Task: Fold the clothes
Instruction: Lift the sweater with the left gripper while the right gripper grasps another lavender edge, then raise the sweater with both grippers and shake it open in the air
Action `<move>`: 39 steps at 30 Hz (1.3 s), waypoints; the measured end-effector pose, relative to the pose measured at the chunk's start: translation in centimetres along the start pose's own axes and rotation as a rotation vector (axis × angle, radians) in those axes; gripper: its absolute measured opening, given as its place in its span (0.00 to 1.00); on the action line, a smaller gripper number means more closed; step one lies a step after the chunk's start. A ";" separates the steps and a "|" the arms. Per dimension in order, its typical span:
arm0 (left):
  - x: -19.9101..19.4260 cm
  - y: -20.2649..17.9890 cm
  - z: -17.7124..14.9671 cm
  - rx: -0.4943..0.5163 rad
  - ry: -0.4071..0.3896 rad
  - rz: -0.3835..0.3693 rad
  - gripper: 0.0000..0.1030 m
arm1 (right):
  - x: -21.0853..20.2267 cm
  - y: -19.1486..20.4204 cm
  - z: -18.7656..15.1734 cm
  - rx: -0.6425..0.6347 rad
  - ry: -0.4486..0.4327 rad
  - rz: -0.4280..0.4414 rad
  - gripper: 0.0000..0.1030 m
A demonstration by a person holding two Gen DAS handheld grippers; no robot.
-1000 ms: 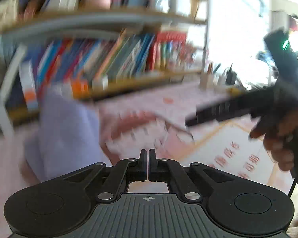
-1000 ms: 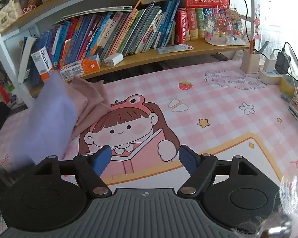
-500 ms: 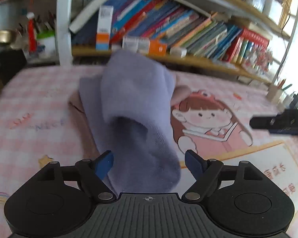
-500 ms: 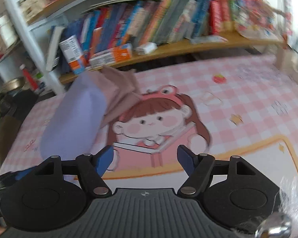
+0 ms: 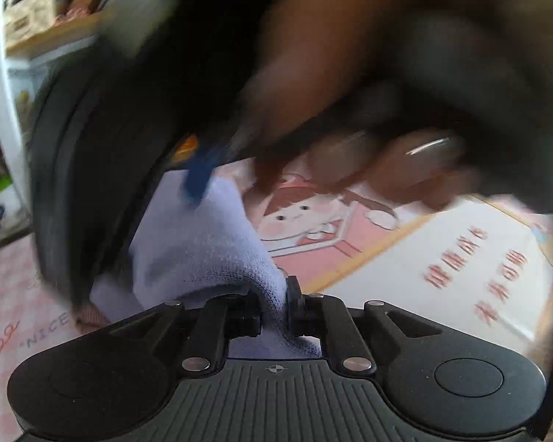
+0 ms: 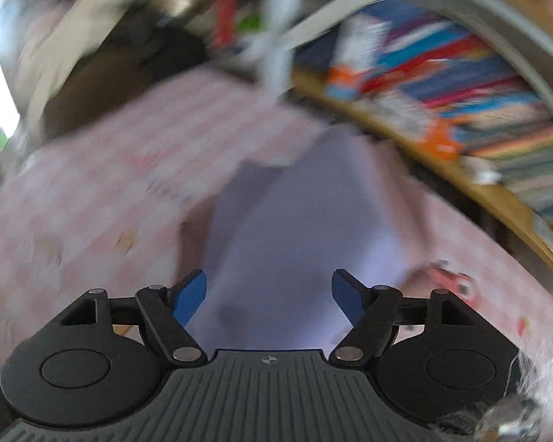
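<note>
A: Where's the soft lavender fleece garment [image 5: 202, 254] rn?

B: On the pink checked cartoon-print table mat [image 5: 405, 258], left side, near the wooden bookshelf [image 6: 472, 110]. Left tongs [image 5: 274, 307] are clamped on its near edge, fabric bunched btwn the pads. A brownish-pink cloth [image 5: 88, 313] peeks out underneath.

A: And the right tongs [image 6: 269, 294]?

B: Spread wide apart, holding nothing, hovering right over the garment w/ blue pads either side of it. Its long axis runs near-to-far, away from those tongs. Left is touching it; right is just above. I'd guess right needs to grab a 2nd edge so both can lift and fold.

A: Diff vs 0.5 s ago?

B: Left tongs were apart then, garment lying free. Now they've closed on it. Right swung leftward from the cartoon girl print to over the garment; it now fills most of the left view. Both views blurry.
</note>
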State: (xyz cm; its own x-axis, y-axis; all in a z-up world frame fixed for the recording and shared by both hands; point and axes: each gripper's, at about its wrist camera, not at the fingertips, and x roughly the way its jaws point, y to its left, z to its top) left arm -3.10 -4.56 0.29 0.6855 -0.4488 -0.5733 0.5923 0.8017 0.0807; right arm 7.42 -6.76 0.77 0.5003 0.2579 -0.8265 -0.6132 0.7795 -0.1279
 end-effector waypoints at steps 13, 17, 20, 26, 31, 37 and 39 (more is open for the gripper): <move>-1.2 3.0 -0.4 -0.091 0.006 0.022 0.10 | 3.0 -0.8 -0.4 -0.049 0.027 -0.123 0.08; -1.6 3.8 3.9 -0.054 -0.120 0.065 0.10 | -2.5 -6.0 -1.7 0.157 -0.186 -0.233 0.07; -1.8 1.8 7.1 0.063 -0.216 0.047 0.10 | -8.1 -9.3 -4.6 0.330 -0.352 -0.334 0.07; -0.2 -4.9 7.3 0.329 -0.162 -0.128 0.11 | -13.2 -12.3 -16.3 0.756 -0.327 -0.346 0.07; 1.6 -5.6 4.4 0.293 0.017 -0.225 0.11 | -9.9 -12.6 -24.0 0.999 -0.085 -0.161 0.08; 1.3 -4.8 3.4 0.279 0.075 -0.154 0.11 | -9.5 -11.7 -24.6 0.988 -0.064 -0.117 0.23; 0.7 -4.7 2.3 0.267 0.083 -0.124 0.11 | -9.8 -12.1 -24.5 0.992 -0.076 -0.143 0.29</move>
State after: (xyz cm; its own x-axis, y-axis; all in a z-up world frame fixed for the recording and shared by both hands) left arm -4.46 -9.59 1.42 0.5705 -0.4942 -0.6560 0.7672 0.6057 0.2109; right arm -4.98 -32.71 -3.03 0.5886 0.1335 -0.7973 0.2250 0.9202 0.3202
